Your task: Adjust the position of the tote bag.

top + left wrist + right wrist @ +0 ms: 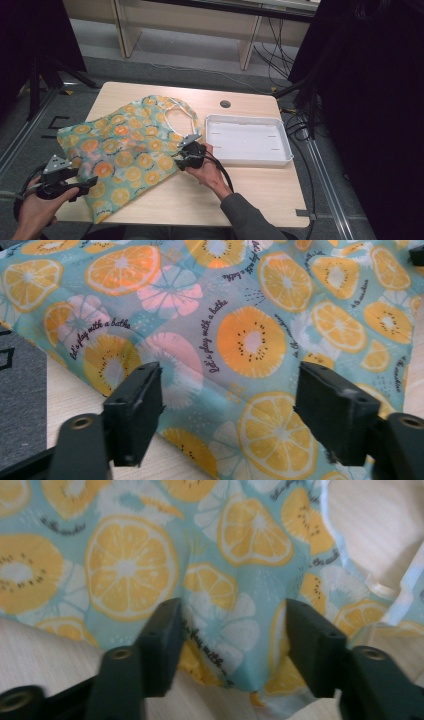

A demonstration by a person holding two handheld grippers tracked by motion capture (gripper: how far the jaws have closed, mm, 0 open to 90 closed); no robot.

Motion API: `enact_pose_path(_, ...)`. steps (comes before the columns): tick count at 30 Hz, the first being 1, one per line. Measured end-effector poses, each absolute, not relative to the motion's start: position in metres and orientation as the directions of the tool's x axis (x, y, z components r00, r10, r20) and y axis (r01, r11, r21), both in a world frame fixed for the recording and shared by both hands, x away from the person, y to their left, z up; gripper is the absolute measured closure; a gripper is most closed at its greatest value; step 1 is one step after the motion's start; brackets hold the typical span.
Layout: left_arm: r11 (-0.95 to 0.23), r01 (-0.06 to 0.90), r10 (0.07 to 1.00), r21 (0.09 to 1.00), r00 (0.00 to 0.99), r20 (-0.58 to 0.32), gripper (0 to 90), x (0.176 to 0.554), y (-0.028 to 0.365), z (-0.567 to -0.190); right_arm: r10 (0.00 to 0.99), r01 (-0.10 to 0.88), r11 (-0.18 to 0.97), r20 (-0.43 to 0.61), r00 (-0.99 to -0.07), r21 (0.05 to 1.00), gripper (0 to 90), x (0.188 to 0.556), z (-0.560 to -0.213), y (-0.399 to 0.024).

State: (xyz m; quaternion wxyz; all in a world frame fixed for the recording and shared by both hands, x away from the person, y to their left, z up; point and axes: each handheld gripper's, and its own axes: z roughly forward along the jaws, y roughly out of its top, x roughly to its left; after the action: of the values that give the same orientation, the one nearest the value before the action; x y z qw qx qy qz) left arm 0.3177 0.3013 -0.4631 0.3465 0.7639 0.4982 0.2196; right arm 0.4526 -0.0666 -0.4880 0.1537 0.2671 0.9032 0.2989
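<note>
A thin cloth bag (125, 150) printed with orange and lemon slices on pale blue lies flat across the left half of the table. Its white-edged handle (177, 112) points to the far side. My left gripper (87, 184) sits at the bag's near left corner. Its jaws stand wide apart over the cloth (250, 340), and the left gripper (227, 405) is open with nothing pinched. My right gripper (178, 158) is at the bag's right edge. A raised fold of the cloth (235, 625) lies between the right gripper's (230, 640) jaws, and the pads do not visibly press on it.
A shallow white tray (287, 150) stands on the right half of the wooden table (240, 190), close beside my right hand. A round cable hole (225, 104) sits near the far edge. Cables and dark stands surround the table on the floor.
</note>
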Motion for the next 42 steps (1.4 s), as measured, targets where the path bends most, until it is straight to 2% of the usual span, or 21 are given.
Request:
enact_pose_path(1, -0.269, 0.607, 0.911, 0.748, 0.412, -0.007, 26.5, 0.319, 0.303, -0.463, 0.568, 0.389, 0.692, -0.125, -0.813, 0.608, 67.6, 0.452, -0.490, -0.065)
enact_pose_path(2, -0.281, 0.600, 0.908, 0.749, 0.420, 0.004, 26.5, 0.320, 0.303, -0.463, 0.568, 0.389, 0.692, -0.125, -0.813, 0.608, 67.6, 0.452, -0.490, -0.065)
enact_pose_path(4, -0.303, 0.608, 0.904, 0.734, 0.426, 0.021, 27.5, 0.321, 0.306, -0.463, 0.534, 0.369, 0.714, -0.122, -0.837, 0.595, 77.8, 0.450, -0.489, -0.064)
enact_pose_path(6, -0.261, 0.619, 0.917, 0.740, 0.398, -0.009, 27.5, 0.322, 0.305, -0.465, 0.518, 0.360, 0.720, -0.115, -0.847, 0.593, 85.3, 0.446, -0.488, -0.063)
enact_pose_path(8, -0.287, 0.604, 0.907, 0.743, 0.421, 0.008, 27.2, 0.324, 0.309, -0.466, 0.504, 0.351, 0.729, -0.115, -0.856, 0.588, 87.7, 0.442, -0.485, -0.062)
enact_pose_path(9, -0.255, 0.623, 0.922, 0.739, 0.387, -0.007, 26.9, 0.322, 0.309, -0.466, 0.498, 0.349, 0.732, -0.110, -0.860, 0.585, 88.2, 0.440, -0.483, -0.062)
enact_pose_path(11, -0.263, 0.624, 0.922, 0.736, 0.387, 0.001, 27.4, 0.322, 0.313, -0.466, 0.489, 0.340, 0.733, -0.109, -0.865, 0.589, 88.4, 0.434, -0.478, -0.064)
enact_pose_path(12, -0.239, 0.636, 0.931, 0.734, 0.366, -0.014, 30.9, 0.320, 0.313, -0.467, 0.479, 0.332, 0.738, -0.109, -0.871, 0.588, 88.3, 0.426, -0.475, -0.065)
enact_pose_path(16, -0.288, 0.637, 0.916, 0.715, 0.401, 0.011, 33.3, 0.321, 0.320, -0.469, 0.461, 0.327, 0.734, -0.083, -0.884, 0.596, 88.4, 0.414, -0.467, -0.065)
enact_pose_path(19, -0.241, 0.692, 0.940, 0.680, 0.341, -0.014, 34.0, 0.321, 0.315, -0.475, 0.457, 0.318, 0.722, -0.080, -0.886, 0.615, 88.4, 0.399, -0.457, -0.067)
enact_pose_path(25, -0.254, 0.726, 0.940, 0.639, 0.341, -0.014, 37.3, 0.329, 0.306, -0.487, 0.431, 0.306, 0.702, -0.041, -0.902, 0.643, 88.7, 0.370, -0.450, -0.069)
enact_pose_path(29, -0.276, 0.715, 0.937, 0.642, 0.349, 0.013, 50.9, 0.342, 0.307, -0.487, 0.389, 0.298, 0.700, 0.003, -0.921, 0.649, 89.0, 0.345, -0.447, -0.062)
enact_pose_path(30, -0.328, 0.681, 0.917, 0.655, 0.395, 0.048, 50.9, 0.348, 0.309, -0.489, 0.389, 0.298, 0.700, 0.003, -0.921, 0.649, 89.0, 0.345, -0.447, -0.062)
enact_pose_path(31, -0.328, 0.690, 0.920, 0.645, 0.390, 0.051, 52.6, 0.351, 0.307, -0.488, 0.378, 0.292, 0.697, 0.011, -0.926, 0.655, 89.0, 0.341, -0.448, -0.061)
enact_pose_path(32, -0.366, 0.654, 0.904, 0.662, 0.419, 0.085, 55.0, 0.356, 0.308, -0.489, 0.372, 0.298, 0.693, 0.028, -0.928, 0.656, 89.0, 0.336, -0.448, -0.059)
enact_pose_path(35, -0.420, 0.636, 0.887, 0.647, 0.439, 0.145, 64.1, 0.367, 0.304, -0.488, 0.330, 0.286, 0.683, 0.066, -0.942, 0.672, 89.2, 0.325, -0.449, -0.050)
enact_pose_path(37, -0.461, 0.636, 0.871, 0.619, 0.458, 0.178, 66.2, 0.377, 0.304, -0.487, 0.322, 0.293, 0.679, 0.086, -0.943, 0.673, 89.3, 0.320, -0.449, -0.042)
enact_pose_path(39, -0.469, 0.630, 0.866, 0.619, 0.467, 0.180, 67.8, 0.386, 0.304, -0.489, 0.298, 0.284, 0.676, 0.099, -0.949, 0.680, 89.3, 0.316, -0.449, -0.032)
enact_pose_path(40, -0.401, 0.674, 0.899, 0.620, 0.419, 0.127, 68.2, 0.388, 0.301, -0.492, 0.291, 0.285, 0.676, 0.110, -0.950, 0.679, 89.3, 0.314, -0.449, -0.026)
enact_pose_path(42, -0.379, 0.695, 0.909, 0.611, 0.405, 0.102, 72.2, 0.398, 0.301, -0.495, 0.267, 0.277, 0.674, 0.123, -0.956, 0.685, 89.3, 0.313, -0.450, -0.012)
